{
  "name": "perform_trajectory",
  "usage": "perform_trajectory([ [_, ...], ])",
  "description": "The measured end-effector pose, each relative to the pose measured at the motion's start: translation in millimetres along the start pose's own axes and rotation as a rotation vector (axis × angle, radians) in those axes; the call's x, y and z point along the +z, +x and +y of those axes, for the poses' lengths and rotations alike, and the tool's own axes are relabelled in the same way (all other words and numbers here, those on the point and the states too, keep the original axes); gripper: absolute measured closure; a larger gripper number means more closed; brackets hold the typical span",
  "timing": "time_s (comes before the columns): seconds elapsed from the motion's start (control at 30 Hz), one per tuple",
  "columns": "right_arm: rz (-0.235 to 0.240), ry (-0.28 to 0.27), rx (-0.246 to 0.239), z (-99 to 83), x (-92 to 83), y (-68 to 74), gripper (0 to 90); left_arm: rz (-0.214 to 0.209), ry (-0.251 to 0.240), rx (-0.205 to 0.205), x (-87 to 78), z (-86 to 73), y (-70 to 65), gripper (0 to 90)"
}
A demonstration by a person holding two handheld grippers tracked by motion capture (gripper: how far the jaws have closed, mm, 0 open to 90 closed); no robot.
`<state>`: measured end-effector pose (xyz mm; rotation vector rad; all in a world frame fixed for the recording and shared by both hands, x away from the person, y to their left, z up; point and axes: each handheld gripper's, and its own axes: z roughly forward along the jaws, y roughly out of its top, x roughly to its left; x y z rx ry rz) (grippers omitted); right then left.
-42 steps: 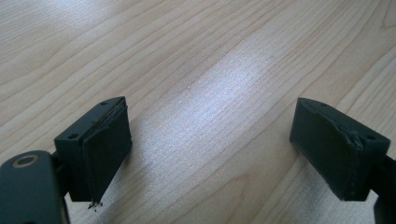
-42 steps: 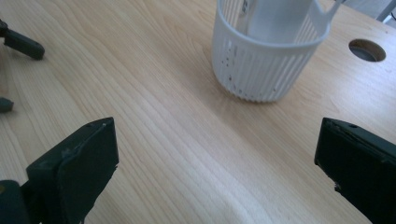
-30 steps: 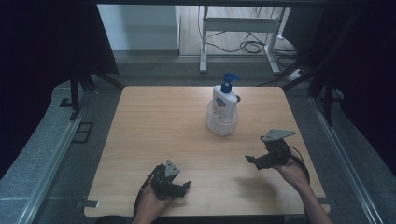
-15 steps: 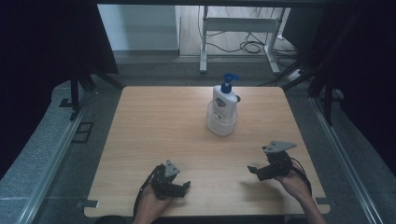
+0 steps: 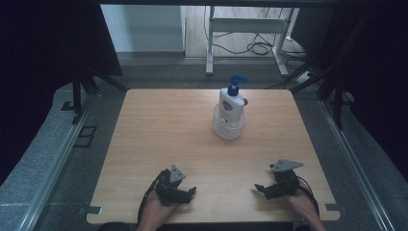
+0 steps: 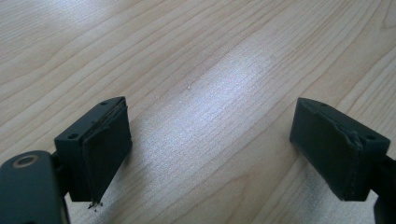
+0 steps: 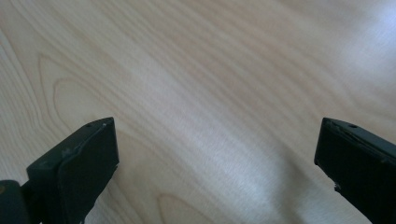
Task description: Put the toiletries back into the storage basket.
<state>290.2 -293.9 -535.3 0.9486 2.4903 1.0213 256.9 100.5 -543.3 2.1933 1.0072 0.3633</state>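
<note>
High view: a white pump bottle with a blue nozzle is seen standing upright in a clear round container toward the far middle of the pale wood-grain table. The left gripper and right gripper are held near the front edge, well apart from the bottle.

Left gripper view: two blocky black jaws are spread wide over bare, glossy laminate.

Right gripper view: flat matte pads are likewise parted, with nothing between them.
</note>
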Motion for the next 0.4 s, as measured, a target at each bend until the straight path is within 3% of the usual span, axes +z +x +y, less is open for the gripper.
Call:
perform_trajectory([
  [0.4, -0.002, 0.009, 0.017, -7.4, 3.8, 1.7, 0.0, 0.001, 0.0, -0.001, 0.3, 0.2, -0.2, 11.9],
])
